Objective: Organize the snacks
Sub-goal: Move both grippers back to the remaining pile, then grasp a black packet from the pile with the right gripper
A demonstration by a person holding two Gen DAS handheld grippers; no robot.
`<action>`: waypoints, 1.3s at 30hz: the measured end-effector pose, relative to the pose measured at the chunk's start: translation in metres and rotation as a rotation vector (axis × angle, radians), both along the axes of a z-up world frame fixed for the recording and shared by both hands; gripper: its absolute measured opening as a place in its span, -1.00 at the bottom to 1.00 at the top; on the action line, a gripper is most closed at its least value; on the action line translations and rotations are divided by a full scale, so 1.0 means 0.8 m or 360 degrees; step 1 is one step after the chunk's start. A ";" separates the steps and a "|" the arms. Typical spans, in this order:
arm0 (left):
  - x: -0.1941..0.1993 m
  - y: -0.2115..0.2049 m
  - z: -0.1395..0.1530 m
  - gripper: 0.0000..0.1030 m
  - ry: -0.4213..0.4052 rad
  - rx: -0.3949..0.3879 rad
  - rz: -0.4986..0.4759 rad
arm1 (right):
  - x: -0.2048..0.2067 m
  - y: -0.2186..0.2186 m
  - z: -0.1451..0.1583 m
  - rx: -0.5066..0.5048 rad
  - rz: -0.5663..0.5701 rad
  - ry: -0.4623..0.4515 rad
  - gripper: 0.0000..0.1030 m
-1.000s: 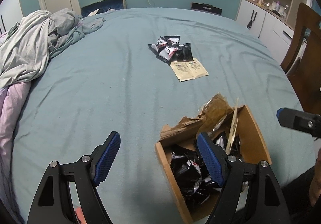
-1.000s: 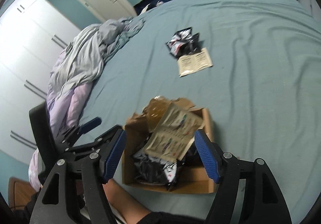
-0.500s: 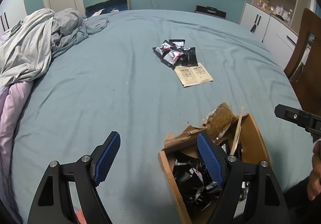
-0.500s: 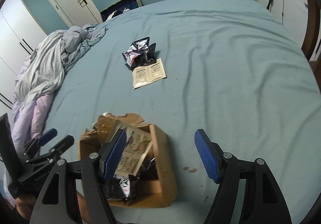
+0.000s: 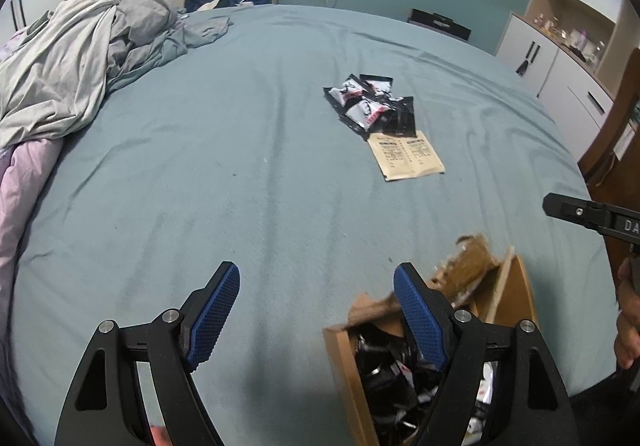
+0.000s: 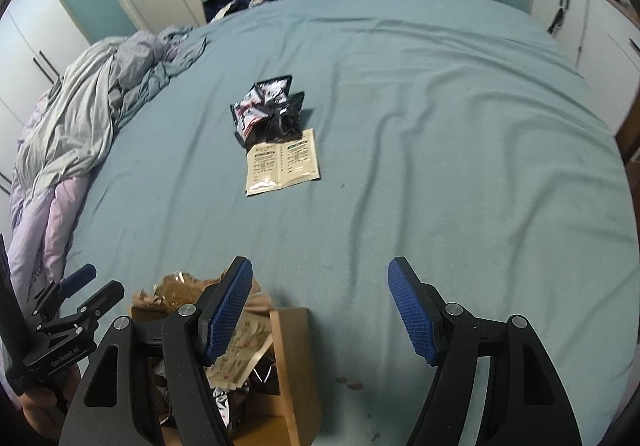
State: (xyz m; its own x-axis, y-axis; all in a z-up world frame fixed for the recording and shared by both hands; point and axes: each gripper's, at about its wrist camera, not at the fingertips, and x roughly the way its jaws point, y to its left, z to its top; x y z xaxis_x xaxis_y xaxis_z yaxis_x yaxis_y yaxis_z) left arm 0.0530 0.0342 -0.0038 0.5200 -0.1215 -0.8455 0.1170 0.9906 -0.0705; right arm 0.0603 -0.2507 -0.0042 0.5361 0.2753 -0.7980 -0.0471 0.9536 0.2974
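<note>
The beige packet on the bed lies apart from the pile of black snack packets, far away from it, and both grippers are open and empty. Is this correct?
Not quite. The beige packet is not far from the black snack packets: it lies right against the pile's near edge, as the right wrist view shows. The rest holds: the left gripper and the right gripper are open and empty.

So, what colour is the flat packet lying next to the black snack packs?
Beige with dark print; the flat packet shows best in the right wrist view.

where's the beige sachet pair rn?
Beige sachet pair lies flat mid-bed on the teal sheet, touching the near edge of the black snack packet pile, far beyond the cardboard box.
</note>
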 end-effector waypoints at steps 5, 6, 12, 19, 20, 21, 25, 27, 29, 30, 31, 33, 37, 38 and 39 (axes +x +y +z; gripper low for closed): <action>0.014 0.008 -0.007 0.56 0.0021 -0.0002 0.0054 | 0.059 0.016 -0.010 -0.0022 0.0107 0.0128 0.35; 0.017 0.011 -0.009 0.56 0.0032 -0.0017 0.0064 | 0.073 0.018 -0.011 -0.0027 0.0119 0.0159 0.35; 0.026 0.020 -0.014 0.56 0.0052 -0.0023 0.0103 | 0.181 0.027 -0.021 0.0136 0.0073 0.0334 0.35; 0.030 0.023 -0.019 0.58 0.0082 -0.0052 0.0090 | 0.295 0.067 -0.043 -0.0085 0.0028 0.0445 0.35; 0.031 0.023 -0.019 0.58 0.0085 -0.0061 0.0089 | 0.307 0.075 -0.046 -0.0124 0.0024 0.0442 0.35; 0.032 0.024 -0.019 0.58 0.0086 -0.0066 0.0091 | 0.318 0.082 -0.051 -0.0164 0.0027 0.0447 0.35; 0.036 0.028 -0.022 0.58 0.0099 -0.0074 0.0100 | 0.343 0.104 -0.068 -0.0313 0.0029 0.0486 0.35; 0.036 0.027 -0.023 0.57 0.0102 -0.0066 0.0104 | 0.349 0.113 -0.074 -0.0360 0.0050 0.0482 0.35; 0.036 0.026 -0.024 0.58 0.0104 -0.0056 0.0106 | 0.351 0.124 -0.078 -0.0434 0.0073 0.0481 0.35; 0.036 0.025 -0.025 0.58 0.0103 -0.0050 0.0109 | 0.352 0.130 -0.081 -0.0481 0.0088 0.0471 0.35; 0.035 0.025 -0.025 0.58 0.0099 -0.0041 0.0112 | 0.356 0.134 -0.081 -0.0510 0.0092 0.0464 0.35; 0.036 0.025 -0.025 0.58 0.0087 -0.0027 0.0113 | 0.356 0.142 -0.082 -0.0583 0.0101 0.0444 0.18; 0.031 0.023 -0.022 0.58 0.0009 0.0010 0.0090 | 0.343 0.147 -0.077 -0.0645 0.0110 0.0392 -0.38; 0.031 0.023 -0.022 0.58 0.0003 0.0012 0.0082 | 0.338 0.146 -0.074 -0.0633 0.0118 0.0367 -0.38; 0.030 0.022 -0.021 0.58 -0.0007 0.0015 0.0076 | 0.330 0.144 -0.067 -0.0623 0.0120 0.0326 -0.40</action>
State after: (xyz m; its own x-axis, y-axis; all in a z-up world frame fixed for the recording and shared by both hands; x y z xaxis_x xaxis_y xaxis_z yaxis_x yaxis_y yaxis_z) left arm 0.0770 0.0522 -0.0206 0.5287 -0.0885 -0.8442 0.0699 0.9957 -0.0606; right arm 0.3243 -0.1356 -0.0581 0.3463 -0.0362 -0.9374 -0.0983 0.9923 -0.0746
